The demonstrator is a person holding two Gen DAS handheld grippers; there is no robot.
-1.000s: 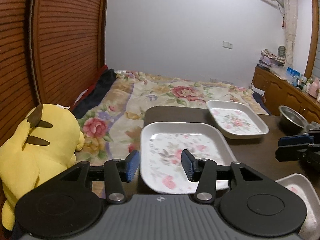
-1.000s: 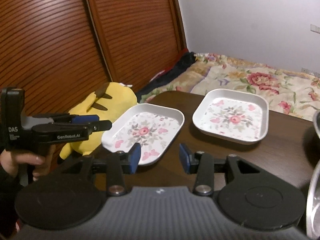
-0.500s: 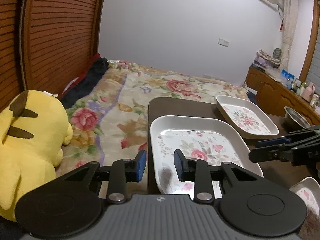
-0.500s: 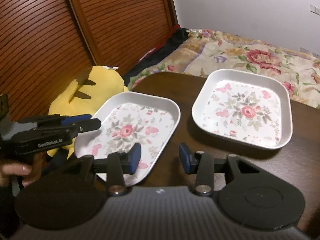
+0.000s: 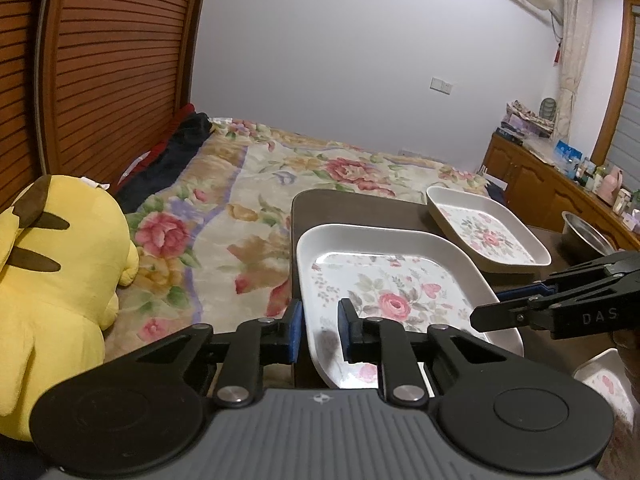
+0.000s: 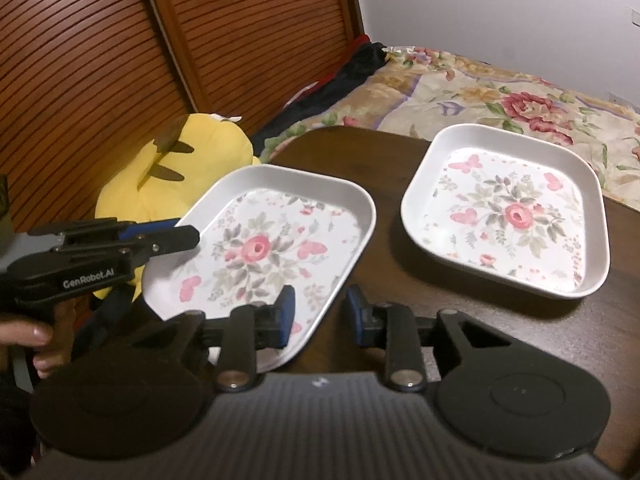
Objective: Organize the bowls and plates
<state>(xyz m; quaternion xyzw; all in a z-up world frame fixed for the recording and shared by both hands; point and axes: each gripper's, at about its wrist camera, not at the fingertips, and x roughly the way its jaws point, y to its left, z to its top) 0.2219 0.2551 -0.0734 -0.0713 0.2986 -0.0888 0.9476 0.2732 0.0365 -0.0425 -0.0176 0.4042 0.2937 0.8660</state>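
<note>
You have two white rectangular plates with rounded corners and raised rims, each printed inside with a pink rose, leaves and butterflies. The nearer plate (image 6: 276, 236) sits at the left edge of the dark worktop (image 6: 384, 248), turned at an angle, its near corner reaching past the edge. The farther plate (image 6: 508, 212) lies flat further in, well apart from the first. A steel bowl (image 5: 584, 234) stands upright beyond it, and part of a third floral plate (image 5: 608, 384) shows at the lower right.

Both wrist views look close across one shared plate (image 5: 384, 280) (opposite edges).
</note>
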